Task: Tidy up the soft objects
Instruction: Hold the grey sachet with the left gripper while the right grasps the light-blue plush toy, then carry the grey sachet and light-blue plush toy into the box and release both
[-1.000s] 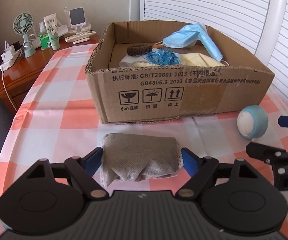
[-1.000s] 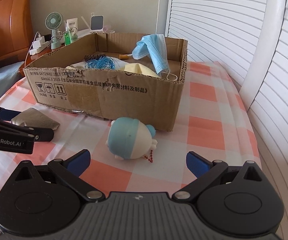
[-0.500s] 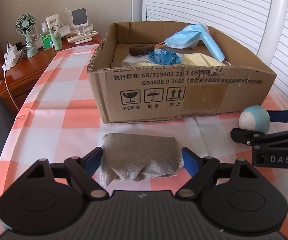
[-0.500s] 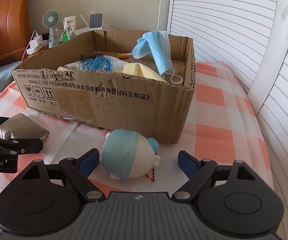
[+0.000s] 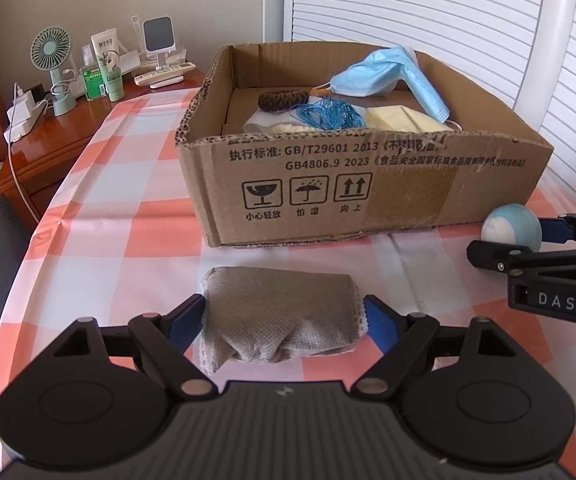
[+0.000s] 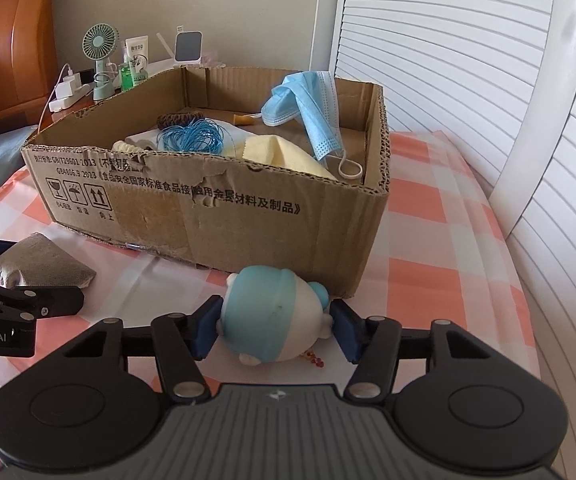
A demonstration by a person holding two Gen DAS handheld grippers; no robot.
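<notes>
Box [image 5: 368, 184], open-topped cardboard, sits on checked tablecloth [image 5: 119, 240]; inside lie yellow cloth [image 6: 275, 152], blue mask [image 6: 312, 108] draped over far wall, blue cord coil [image 6: 191, 138], brown knit piece [image 5: 283, 100]. Grey pouch [image 5: 279, 320] lies on cloth in front of box, between blue pads of left gripper [image 5: 283, 322], pads touching both its ends. Right gripper [image 6: 273, 328] closing on blue-and-white plush [image 6: 271, 320] just beside box's near corner, pads against its sides. Fan [image 5: 53, 64], bottles on nightstand behind.
</notes>
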